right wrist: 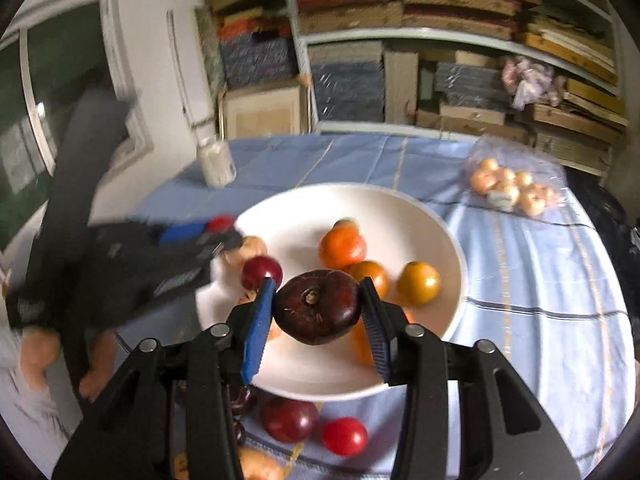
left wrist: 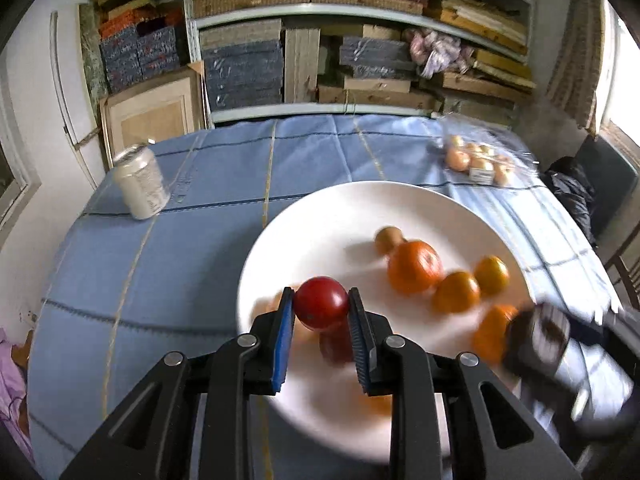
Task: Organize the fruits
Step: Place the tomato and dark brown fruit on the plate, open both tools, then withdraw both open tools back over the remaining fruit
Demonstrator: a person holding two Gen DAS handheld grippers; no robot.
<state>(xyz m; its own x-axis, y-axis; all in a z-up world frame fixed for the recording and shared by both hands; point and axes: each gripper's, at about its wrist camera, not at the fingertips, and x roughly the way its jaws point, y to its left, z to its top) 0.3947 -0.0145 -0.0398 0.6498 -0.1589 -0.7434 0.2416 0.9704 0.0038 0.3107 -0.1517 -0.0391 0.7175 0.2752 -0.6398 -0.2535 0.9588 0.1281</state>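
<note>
My left gripper (left wrist: 321, 300) is shut on a small red tomato (left wrist: 321, 303), held above the near part of a white plate (left wrist: 320, 216). Several orange fruits, the biggest an orange tomato (left wrist: 415, 267), lie on the plate. My right gripper (right wrist: 318, 294) is shut on a dark purple-brown tomato (right wrist: 318, 306) over the plate (right wrist: 400, 208) near its front rim. The left gripper (right wrist: 212, 228) shows blurred at the left of the right wrist view, with its red tomato (right wrist: 220, 224). A dark red fruit (right wrist: 262, 272) lies on the plate's left side.
Two red tomatoes (right wrist: 290, 420) (right wrist: 345, 436) lie on the blue checked cloth (left wrist: 160, 280) in front of the plate. A white jar (left wrist: 141, 182) stands at the far left. A clear bag of onions (left wrist: 478, 162) lies at the far right. Shelves of stacked boxes rise behind.
</note>
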